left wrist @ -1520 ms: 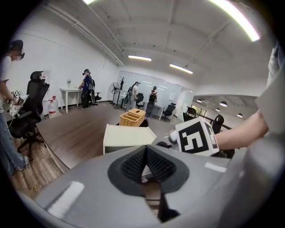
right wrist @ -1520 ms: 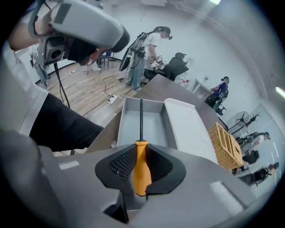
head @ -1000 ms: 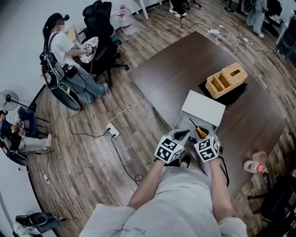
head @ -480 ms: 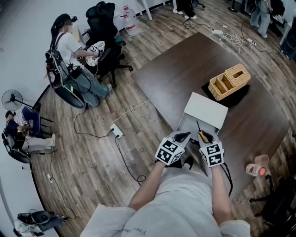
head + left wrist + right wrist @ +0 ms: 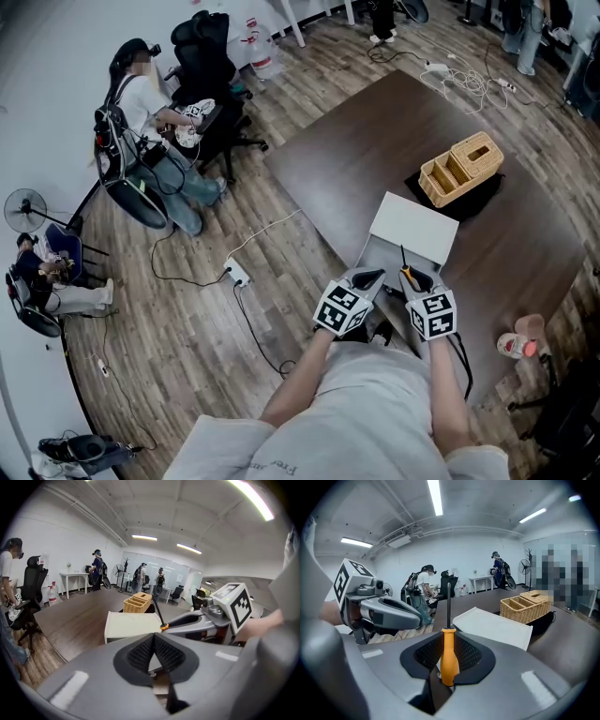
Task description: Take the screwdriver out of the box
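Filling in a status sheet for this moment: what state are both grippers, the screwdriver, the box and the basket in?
left gripper: shut, empty.
right gripper: shut on the screwdriver.
screwdriver: gripped by its orange handle, shaft pointing out past the jaws.
box: open, lid folded back.
wicker basket: upright, beyond the box.

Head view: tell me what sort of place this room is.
Probably an office or lab workroom: a black office chair, a large dark table, and a power strip lying on wood-look flooring.
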{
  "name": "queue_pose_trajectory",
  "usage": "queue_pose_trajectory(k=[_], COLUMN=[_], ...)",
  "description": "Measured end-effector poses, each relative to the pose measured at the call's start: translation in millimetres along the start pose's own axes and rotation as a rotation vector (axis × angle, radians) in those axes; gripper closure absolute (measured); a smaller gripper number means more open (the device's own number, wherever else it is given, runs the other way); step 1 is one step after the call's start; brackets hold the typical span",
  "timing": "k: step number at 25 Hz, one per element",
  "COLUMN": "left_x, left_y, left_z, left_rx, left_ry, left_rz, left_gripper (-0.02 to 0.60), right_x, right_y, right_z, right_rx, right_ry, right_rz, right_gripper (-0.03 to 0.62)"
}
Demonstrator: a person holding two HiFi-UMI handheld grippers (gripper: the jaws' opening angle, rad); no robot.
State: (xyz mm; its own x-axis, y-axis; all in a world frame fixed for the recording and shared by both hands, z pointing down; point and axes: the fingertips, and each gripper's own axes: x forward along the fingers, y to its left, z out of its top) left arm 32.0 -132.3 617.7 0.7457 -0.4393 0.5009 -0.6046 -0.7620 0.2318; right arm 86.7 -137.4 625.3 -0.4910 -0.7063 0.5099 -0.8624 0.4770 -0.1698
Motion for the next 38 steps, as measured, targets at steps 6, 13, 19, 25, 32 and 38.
queue_pose_trajectory(k=[6,13,19,25,32,38], left_x=[4,14,22,22,22,23], left_y=[-1,-3,-6,-5,-5,-11], left_z=[3,2,3,-3,-5,-4], left_rx=[0.001,-0.011,-0.019,-0.019,-0.024,-0.015], left_ry=[-0.004,0.005,0.015,0.029,0.034,0.037], left_rz=[-0.001,0.004,0.001,0.008,0.017,0.011], left_gripper=[0.528,0.528,0.528,0.528,0.528,0.528], right_x=[1,1,5,6,7,5], right_y=[-4,-12,-15,-16,-17,-18], right_z=[2,0,1,-4,-5,-6], right_rx=[0.024,0.053,0.064,0.087,0.107,0.119], right_ry=[-0.014,-0.024,-0.023,-0.024,-0.033,-0.034], right_rz=[0.014,0.033,0.048,0.054,0.057,0.058], right_gripper=[0.526,0.526,0.526,0.526,0.526,0.526])
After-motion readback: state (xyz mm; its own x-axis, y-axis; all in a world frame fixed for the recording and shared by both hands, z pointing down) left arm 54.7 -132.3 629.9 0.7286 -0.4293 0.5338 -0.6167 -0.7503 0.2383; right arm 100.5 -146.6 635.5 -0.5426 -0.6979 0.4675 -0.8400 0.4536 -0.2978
